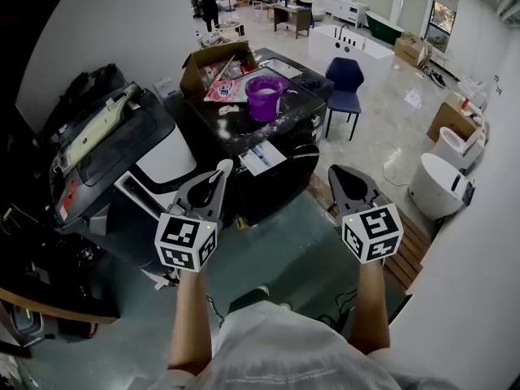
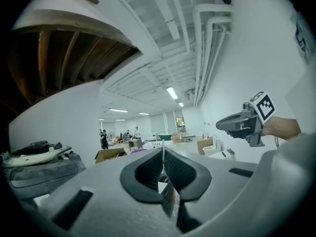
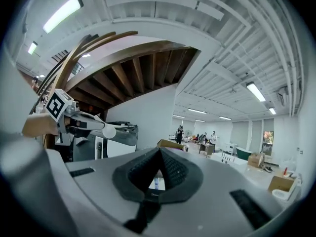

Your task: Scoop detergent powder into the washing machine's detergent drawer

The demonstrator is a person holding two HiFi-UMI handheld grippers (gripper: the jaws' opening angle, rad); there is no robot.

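Powder (image 1: 265,91), pale in a purple tub (image 1: 264,102), is the goal, and the tool for it is nearest the person. The left gripper (image 1: 216,179) has its jaws closed on the thin handle of a white scoop (image 1: 223,167), with the bowl pointing forward to 12 o'clock. Held level and out in front like that, it looks ready to dip; I cannot tell whether the bowl carries anything. The right gripper (image 1: 338,172) hangs beside it at the same height, jaws together on nothing, probably kept free to steady things.

Under both lies a dull grey-green floor (image 1: 280,254), with wooden decking (image 1: 406,254) at 3 o'clock.

Just past the scoop, at 12 o'clock, a white drawer (image 1: 262,158) seems to stand pulled out from a black washer (image 1: 284,187), open for filling. The tub sits farther back on the dusty black top (image 1: 236,124), within one reach of the drawer. A cardboard box (image 1: 213,62) stands beside it at 11 o'clock. A second machine (image 1: 158,169) with clutter on it is at 10 o'clock.

Beyond, a blue chair (image 1: 344,75) stands at 1 o'clock on pale polished flooring, a toilet (image 1: 435,187) at 2 o'clock. At the far end of the white hall are desks and people.
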